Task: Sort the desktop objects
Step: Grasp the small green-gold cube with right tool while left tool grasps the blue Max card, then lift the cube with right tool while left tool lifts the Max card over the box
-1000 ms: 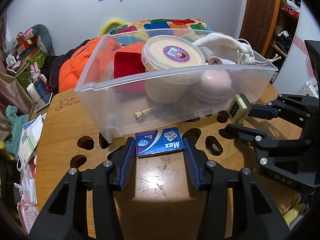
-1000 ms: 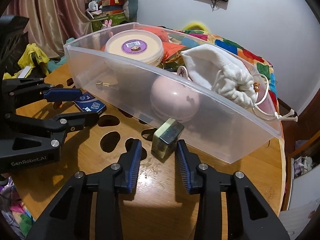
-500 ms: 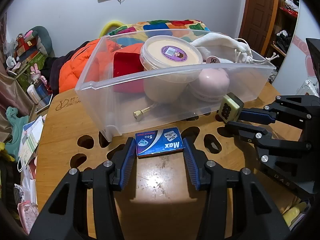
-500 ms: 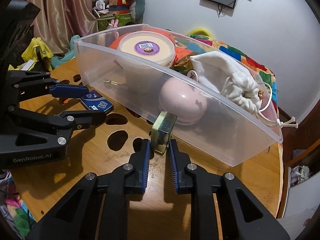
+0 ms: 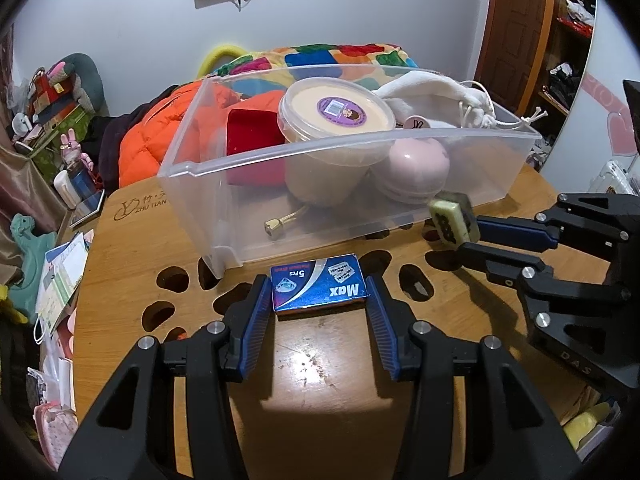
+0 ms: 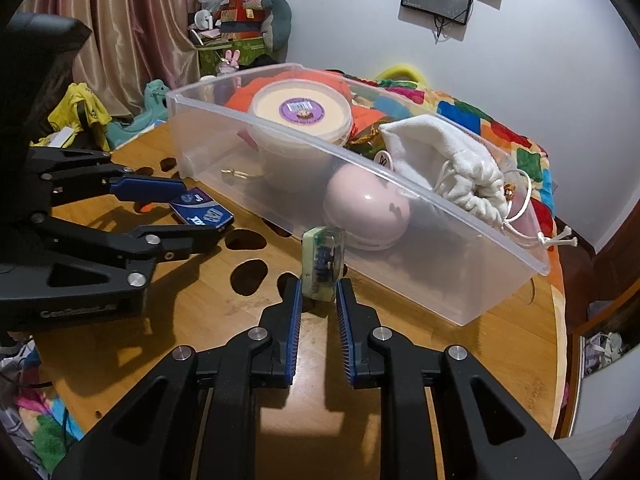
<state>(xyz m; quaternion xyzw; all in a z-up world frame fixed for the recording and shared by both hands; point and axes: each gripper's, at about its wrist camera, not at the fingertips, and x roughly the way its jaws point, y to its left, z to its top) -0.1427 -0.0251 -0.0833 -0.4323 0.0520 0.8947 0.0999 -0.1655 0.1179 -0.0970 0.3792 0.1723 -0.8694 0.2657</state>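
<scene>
Right gripper (image 6: 318, 294): closed from a wide stance a second ago onto the small pale-green rectangular tile with dark dots (image 6: 322, 262); blue pads now pressing both narrow faces, nothing loose between them.
Green tile: previously leaning against the front wall of the bin on the tabletop; now upright in the grip and, seen from the left wrist view (image 5: 454, 220), apparently clear of the wood, just beside the bin's front wall.
Left gripper (image 5: 320, 310): unchanged through the same second; partly open, fingers straddling the flat blue cardboard razor-blade box marked "Max" (image 5: 318, 282); a sliver of gap visible on each side, so not yet gripped as far as can be told.
Blue box: flat on the round wooden table with cut-out holes (image 5: 320, 368), just in front of the bin's near corner.
Bin: clear plastic rectangular storage bin (image 6: 400, 240), already holding a cream lidded tub with purple label (image 6: 300, 114), a pink rounded case (image 6: 366, 206), a white drawstring pouch (image 6: 452, 160), a red box (image 5: 252, 136).
Meaning for the task: pick of the tile judged complete; next call likely a lift over the rim and a drop into free floor space at the bin's front.
Risk: shallow hold at the pad tips, so tile could twist out while clearing the rim.
</scene>
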